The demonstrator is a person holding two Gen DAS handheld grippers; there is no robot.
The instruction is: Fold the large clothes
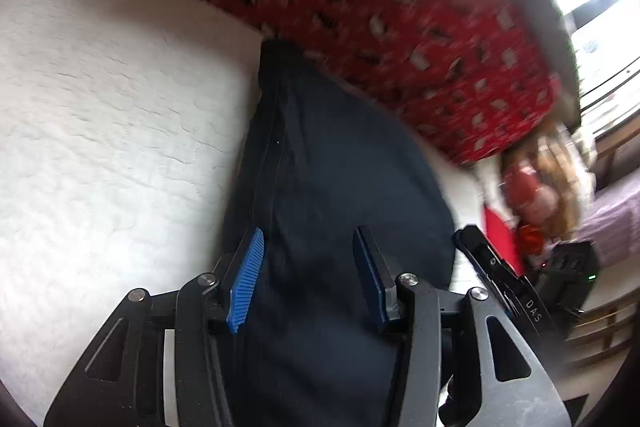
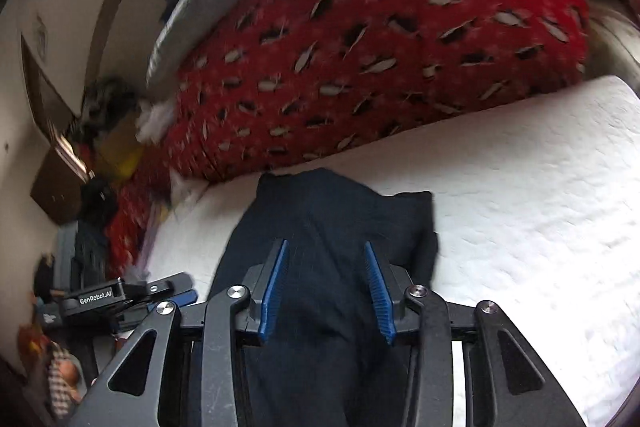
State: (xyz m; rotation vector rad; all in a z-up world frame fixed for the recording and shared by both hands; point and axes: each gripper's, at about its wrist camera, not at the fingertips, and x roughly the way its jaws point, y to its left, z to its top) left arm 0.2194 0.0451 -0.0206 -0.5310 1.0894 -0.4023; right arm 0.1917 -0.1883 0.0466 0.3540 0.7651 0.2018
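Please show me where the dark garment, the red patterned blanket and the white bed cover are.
dark garment (image 2: 332,211): right wrist view, on its far, upper part.
red patterned blanket (image 2: 400,39): right wrist view, on its middle.
white bed cover (image 1: 112,99): left wrist view, on a bare part.

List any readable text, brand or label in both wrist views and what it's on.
"DAS": on the black body of the right hand-held gripper, seen from the left wrist.
"GenRobot.AI": on the black body of the left hand-held gripper, seen from the right wrist.
No other text is readable; the background is blurred.
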